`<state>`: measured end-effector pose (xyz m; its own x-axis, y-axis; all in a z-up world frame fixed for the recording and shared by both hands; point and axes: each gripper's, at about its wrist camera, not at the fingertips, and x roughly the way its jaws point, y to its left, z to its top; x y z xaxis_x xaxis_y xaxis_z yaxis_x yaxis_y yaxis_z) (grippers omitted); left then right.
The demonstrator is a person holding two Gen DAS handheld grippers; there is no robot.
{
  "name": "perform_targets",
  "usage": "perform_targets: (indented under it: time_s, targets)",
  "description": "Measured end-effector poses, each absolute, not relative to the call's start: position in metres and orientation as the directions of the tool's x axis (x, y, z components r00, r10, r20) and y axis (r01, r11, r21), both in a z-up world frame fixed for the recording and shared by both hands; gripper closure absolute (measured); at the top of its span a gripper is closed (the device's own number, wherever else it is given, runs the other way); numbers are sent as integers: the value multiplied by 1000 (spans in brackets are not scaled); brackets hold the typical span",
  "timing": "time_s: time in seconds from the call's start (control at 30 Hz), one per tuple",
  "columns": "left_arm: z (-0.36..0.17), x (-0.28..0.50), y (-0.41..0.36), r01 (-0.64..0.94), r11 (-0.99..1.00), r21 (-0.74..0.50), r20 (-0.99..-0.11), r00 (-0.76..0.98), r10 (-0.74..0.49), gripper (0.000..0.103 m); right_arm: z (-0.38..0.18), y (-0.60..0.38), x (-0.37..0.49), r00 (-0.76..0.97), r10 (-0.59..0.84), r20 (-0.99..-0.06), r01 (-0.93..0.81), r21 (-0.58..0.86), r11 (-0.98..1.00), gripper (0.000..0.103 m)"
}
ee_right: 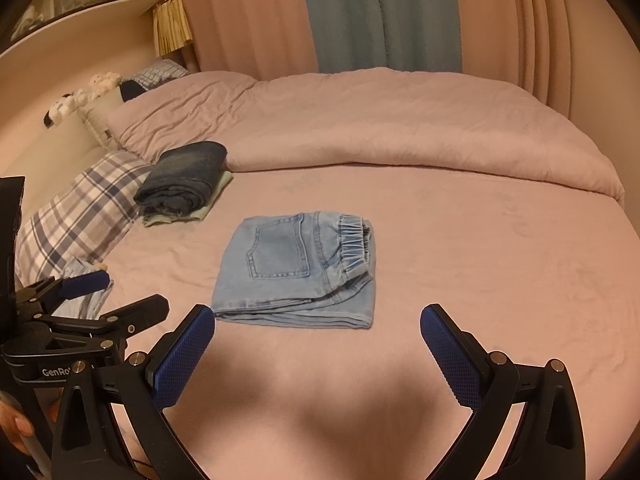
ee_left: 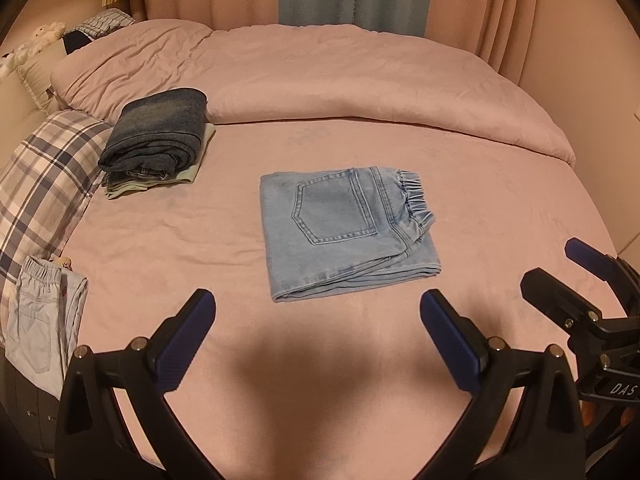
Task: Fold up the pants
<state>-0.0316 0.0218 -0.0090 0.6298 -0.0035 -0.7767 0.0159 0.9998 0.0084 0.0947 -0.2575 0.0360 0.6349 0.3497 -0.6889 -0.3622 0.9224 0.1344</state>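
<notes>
Light-blue denim pants [ee_left: 344, 232] [ee_right: 300, 268] lie folded into a compact rectangle in the middle of the pink bed sheet [ee_left: 160, 248], back pocket up and elastic waistband at the right. My left gripper [ee_left: 316, 304] [ee_right: 134, 292] is open and holds nothing, hovering just short of the pants' near edge. Beside it on the right, my right gripper [ee_right: 318, 316] [ee_left: 550, 264] is also open with nothing between its blue pads, just in front of the same edge. Neither gripper touches the pants.
A stack of folded dark jeans [ee_left: 156, 132] [ee_right: 184, 176] on a pale green garment sits at the back left. A plaid pillow [ee_left: 44, 176] and another pair of pale pants [ee_left: 44, 320] lie at the left edge. A rolled-back pink duvet [ee_left: 340, 80] covers the far half.
</notes>
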Motion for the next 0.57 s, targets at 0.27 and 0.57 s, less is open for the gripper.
perform_targets:
  time_s: [0.27,0.57]
  targets:
    - [-9,-32,19,18,1000,14,-775,632,0,1,36,-257,95,630,356,-691,-366,140,920,1]
    - [-13,-31,17,17,1000,20,-784,621,5,1,36,-257,96,626,355,-694,-367,139,920,1]
